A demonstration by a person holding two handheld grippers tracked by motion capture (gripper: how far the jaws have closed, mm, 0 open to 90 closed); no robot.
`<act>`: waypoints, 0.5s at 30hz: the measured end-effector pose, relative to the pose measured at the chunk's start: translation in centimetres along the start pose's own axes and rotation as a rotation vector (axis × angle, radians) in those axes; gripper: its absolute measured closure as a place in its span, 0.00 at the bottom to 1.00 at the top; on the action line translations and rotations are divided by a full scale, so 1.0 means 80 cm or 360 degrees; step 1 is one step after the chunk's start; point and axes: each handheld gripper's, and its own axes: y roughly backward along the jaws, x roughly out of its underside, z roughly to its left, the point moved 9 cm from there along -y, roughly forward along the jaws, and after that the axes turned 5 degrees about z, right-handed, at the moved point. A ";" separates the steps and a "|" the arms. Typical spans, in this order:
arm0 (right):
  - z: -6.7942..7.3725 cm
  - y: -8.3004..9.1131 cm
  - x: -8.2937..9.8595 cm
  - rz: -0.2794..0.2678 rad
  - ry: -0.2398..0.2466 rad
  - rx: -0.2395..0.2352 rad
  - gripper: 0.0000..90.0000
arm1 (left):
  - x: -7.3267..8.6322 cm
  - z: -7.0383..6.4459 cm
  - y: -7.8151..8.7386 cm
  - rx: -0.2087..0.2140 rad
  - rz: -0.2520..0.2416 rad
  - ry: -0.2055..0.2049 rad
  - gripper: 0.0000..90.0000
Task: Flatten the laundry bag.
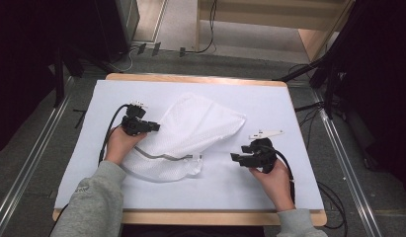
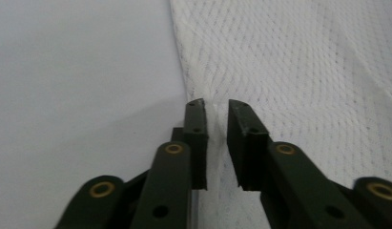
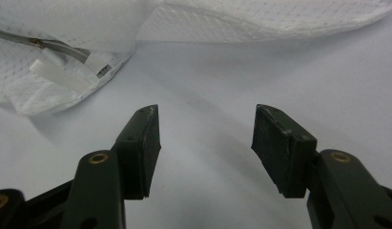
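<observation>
The white mesh laundry bag [image 1: 190, 133] lay spread out flat around the middle of the white-covered table [image 1: 269, 187], zipper [image 1: 163, 157] running along its near edge with the pull tab at the bag's near right corner. From the right gripper view you could see that zipper [image 3: 50, 47] and a little white tab next to it.

The left gripper [image 1: 153, 127] was right at the bag's left edge, jaws open just a narrow slot, nothing in them. In the left gripper view [image 2: 216, 121] the tips sat right over the mesh border, so it looked like it was lining up for a pinch on that edge.

The right gripper [image 1: 235, 158] sat just off the bag's near right corner, jaws spread wide and empty [image 3: 205, 131], pointed toward the zipper end.

My guess is they were going for the zipper. If so, I'd pin the fabric flat with the left first, then take the pull tab squarely, because mesh bunches up if you tug it loose.
</observation>
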 end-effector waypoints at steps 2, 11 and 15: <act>0.000 -0.001 0.000 0.0006 0.0002 -0.0004 0.49 | 0.001 0.000 0.000 -0.0004 0.0006 -0.0009 0.96; 0.000 -0.003 0.001 0.0016 0.0001 -0.0013 0.49 | -0.002 0.004 0.008 0.0027 -0.0025 0.0034 1.00; 0.001 -0.005 0.001 0.0029 0.0006 -0.0014 0.49 | -0.001 0.009 0.013 0.0030 -0.0044 0.0067 1.00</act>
